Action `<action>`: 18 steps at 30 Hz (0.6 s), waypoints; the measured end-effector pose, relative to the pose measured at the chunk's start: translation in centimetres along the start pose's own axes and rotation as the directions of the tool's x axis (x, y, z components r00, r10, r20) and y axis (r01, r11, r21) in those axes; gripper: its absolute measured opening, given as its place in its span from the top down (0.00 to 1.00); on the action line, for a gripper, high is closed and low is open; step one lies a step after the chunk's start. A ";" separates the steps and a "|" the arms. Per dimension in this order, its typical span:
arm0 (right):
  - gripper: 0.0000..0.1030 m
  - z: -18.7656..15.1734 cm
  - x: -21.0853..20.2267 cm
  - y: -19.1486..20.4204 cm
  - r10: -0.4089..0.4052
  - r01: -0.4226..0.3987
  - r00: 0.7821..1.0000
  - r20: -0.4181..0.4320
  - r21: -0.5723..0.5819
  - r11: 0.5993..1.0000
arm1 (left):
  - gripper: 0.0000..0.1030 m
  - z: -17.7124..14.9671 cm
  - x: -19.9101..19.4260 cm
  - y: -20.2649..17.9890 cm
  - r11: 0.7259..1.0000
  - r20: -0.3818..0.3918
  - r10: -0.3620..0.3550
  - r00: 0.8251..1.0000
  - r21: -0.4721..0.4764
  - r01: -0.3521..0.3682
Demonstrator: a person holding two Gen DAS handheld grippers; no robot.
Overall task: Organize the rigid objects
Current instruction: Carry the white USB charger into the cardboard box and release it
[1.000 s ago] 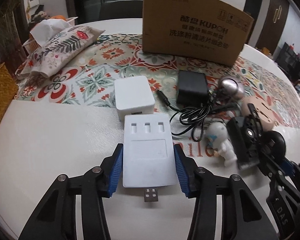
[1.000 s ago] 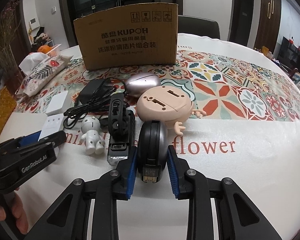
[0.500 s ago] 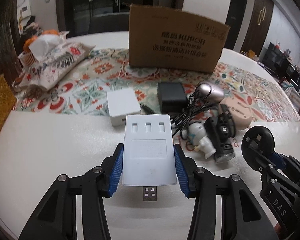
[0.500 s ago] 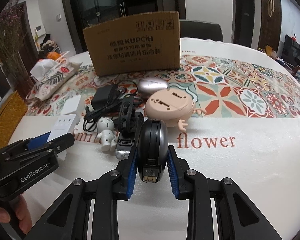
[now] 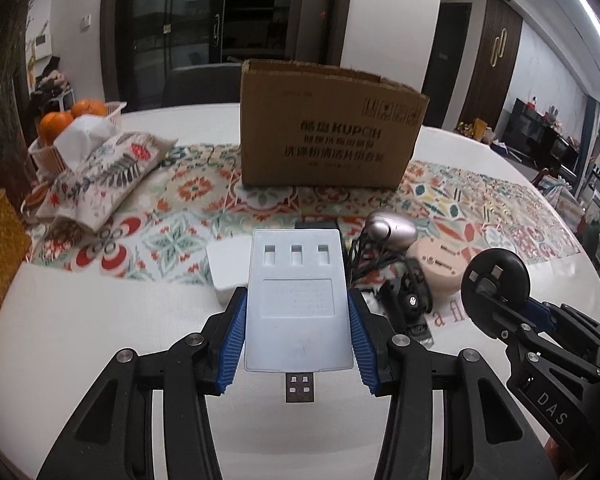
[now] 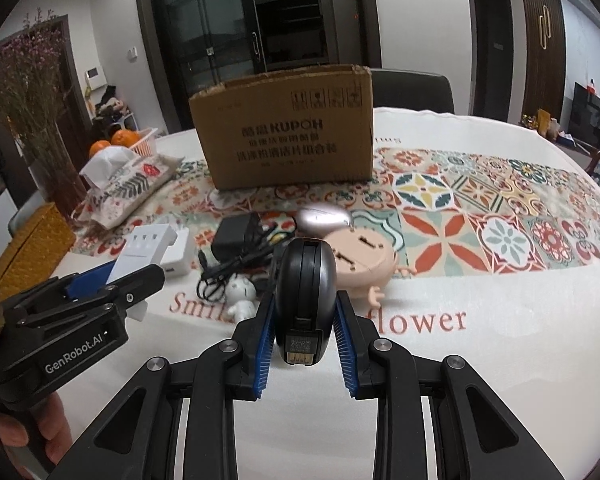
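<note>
Two grippers each hold one item above the white table (image 5: 80, 320). The left gripper (image 5: 298, 334) is clenched on a flat white USB charger (image 5: 298, 300), its blue pads pressing both long edges; the long axis runs along the fingers, the USB plug pointing back toward the camera and the three slots pointing away. The right gripper (image 6: 303, 320) is clamped on a round black cable reel (image 6: 306, 280) held on edge, its connector end facing the camera.

Beyond them, on the patterned cloth, lie a white cube adapter (image 5: 228, 268), a black power adapter (image 6: 236, 232) with coiled cable, a small white figurine (image 6: 242, 296), a pink round toy (image 6: 364, 260) and a silver mouse (image 6: 324, 216). Farthest stands an open cardboard box (image 5: 328, 136), with a floral tissue cover (image 5: 100, 176) to its left.
</note>
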State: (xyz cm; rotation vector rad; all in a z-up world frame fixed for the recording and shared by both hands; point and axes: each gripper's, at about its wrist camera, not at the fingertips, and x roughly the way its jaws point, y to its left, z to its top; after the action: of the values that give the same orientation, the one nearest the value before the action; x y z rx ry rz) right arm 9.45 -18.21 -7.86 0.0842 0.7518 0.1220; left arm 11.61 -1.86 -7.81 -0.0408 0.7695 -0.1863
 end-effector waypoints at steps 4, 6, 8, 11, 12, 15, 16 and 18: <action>0.71 1.4 -0.3 0.1 0.006 -0.006 0.999 0.033 0.000 1.000 | 0.54 1.4 -0.4 -0.3 0.999 0.035 -0.002 0.999 0.046 0.001; 0.71 2.1 -0.5 0.1 -0.003 0.003 0.998 0.055 -0.007 1.000 | 0.54 2.3 -0.4 -0.4 0.998 0.044 -0.009 0.999 0.059 0.006; 0.71 2.9 -0.7 0.3 -0.017 0.018 0.996 0.084 -0.017 1.000 | 0.54 3.0 -0.6 -0.4 0.997 0.064 -0.015 0.998 0.071 0.010; 0.71 4.1 -0.9 0.3 -0.013 0.015 0.994 0.110 -0.019 1.000 | 0.54 4.3 -0.8 -0.4 0.997 0.095 -0.025 0.995 0.075 0.018; 0.71 4.6 -0.9 0.3 -0.011 0.013 0.993 0.121 -0.021 1.000 | 0.54 4.8 -0.8 -0.4 0.997 0.105 -0.025 0.994 0.075 0.017; 0.71 5.8 -1.0 0.3 -0.007 0.011 0.989 0.147 -0.025 1.000 | 0.54 5.9 -0.9 -0.4 0.997 0.129 -0.024 0.991 0.077 0.014; 0.71 6.0 -0.9 0.3 -0.006 0.010 0.988 0.151 -0.025 1.000 | 0.54 6.2 -0.9 -0.4 0.997 0.135 -0.024 0.991 0.079 0.013; 0.71 7.0 -0.7 0.2 0.005 -0.002 0.987 0.161 -0.019 1.000 | 0.54 7.2 -0.7 -0.4 0.997 0.147 -0.023 0.989 0.077 0.012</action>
State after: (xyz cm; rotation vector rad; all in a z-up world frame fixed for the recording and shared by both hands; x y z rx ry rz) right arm 13.76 -18.33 -2.23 0.0766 0.5889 0.1239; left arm 16.02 -2.30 -2.14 0.0108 0.6136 -0.2267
